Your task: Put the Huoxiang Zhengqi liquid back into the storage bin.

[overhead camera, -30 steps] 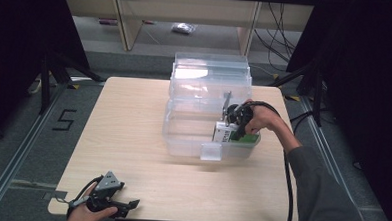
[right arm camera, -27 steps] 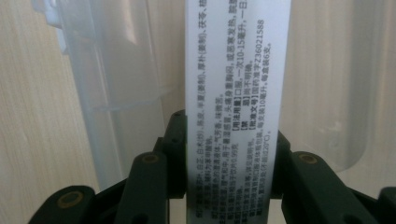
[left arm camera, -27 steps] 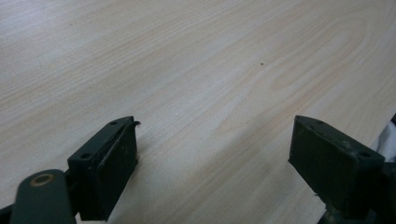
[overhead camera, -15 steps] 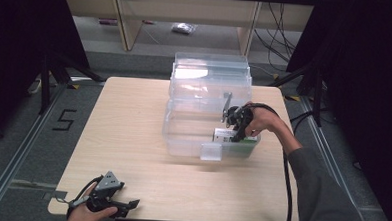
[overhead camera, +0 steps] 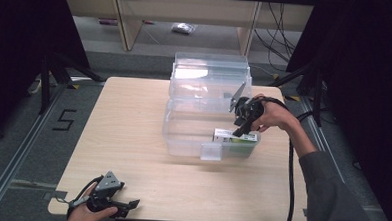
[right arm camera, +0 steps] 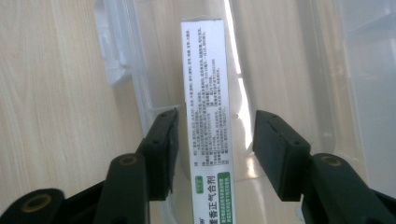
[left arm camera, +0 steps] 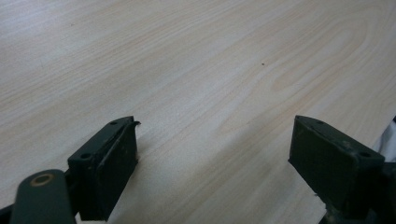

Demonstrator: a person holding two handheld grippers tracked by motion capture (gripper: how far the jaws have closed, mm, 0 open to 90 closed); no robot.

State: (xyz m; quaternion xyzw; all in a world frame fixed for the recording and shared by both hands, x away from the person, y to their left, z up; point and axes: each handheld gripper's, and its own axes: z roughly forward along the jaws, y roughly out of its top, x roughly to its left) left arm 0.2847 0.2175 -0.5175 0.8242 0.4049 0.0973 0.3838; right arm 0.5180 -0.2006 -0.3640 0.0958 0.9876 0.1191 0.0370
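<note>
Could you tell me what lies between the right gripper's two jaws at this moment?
In the right gripper view, a white and green box stands between the open jaws of the right gripper, with a gap on each side, inside the clear bin.

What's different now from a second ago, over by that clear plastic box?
The right hand-held gripper has lifted slightly, its jaws now open astride the green-and-white carton lying in the clear bin. The left hand-held gripper stayed open at the table edge.
</note>
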